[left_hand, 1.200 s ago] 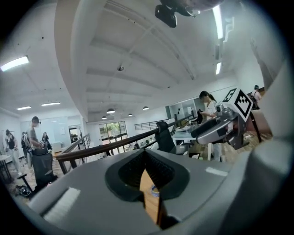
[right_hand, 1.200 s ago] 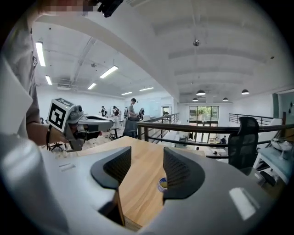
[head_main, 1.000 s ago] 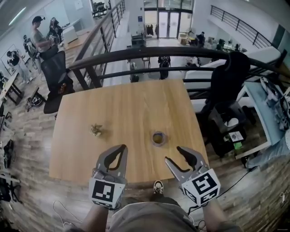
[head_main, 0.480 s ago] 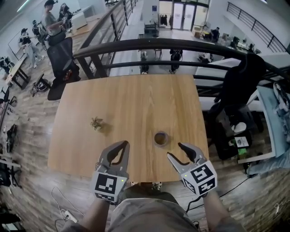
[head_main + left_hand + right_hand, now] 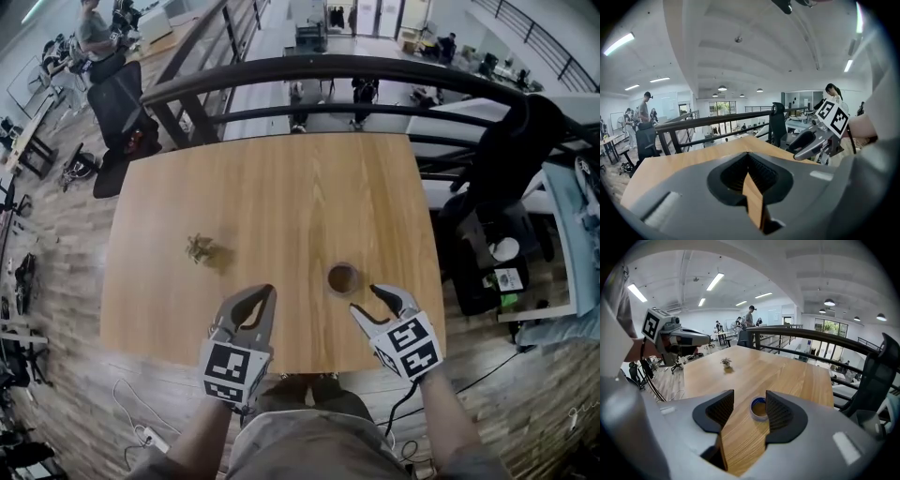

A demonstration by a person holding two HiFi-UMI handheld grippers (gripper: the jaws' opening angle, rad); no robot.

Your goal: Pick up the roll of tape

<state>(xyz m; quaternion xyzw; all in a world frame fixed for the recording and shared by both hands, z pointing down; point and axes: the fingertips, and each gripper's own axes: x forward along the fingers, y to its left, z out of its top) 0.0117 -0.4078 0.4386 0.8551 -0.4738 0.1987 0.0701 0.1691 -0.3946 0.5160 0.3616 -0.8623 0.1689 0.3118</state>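
R tool (image 5: 366,300) spread, lined up just short of tape roll (image 5: 342,278); L tool (image 5: 264,292) pressed together alongside.

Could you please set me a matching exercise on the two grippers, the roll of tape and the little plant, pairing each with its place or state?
1. left gripper
2. right gripper
3. roll of tape
4. small plant

A. lies flat on the table, just ahead of open jaws
B. jaws together, empty
C. stands alone towards the person's left
D. jaws apart, empty

Pairs: 1-B, 2-D, 3-A, 4-C.
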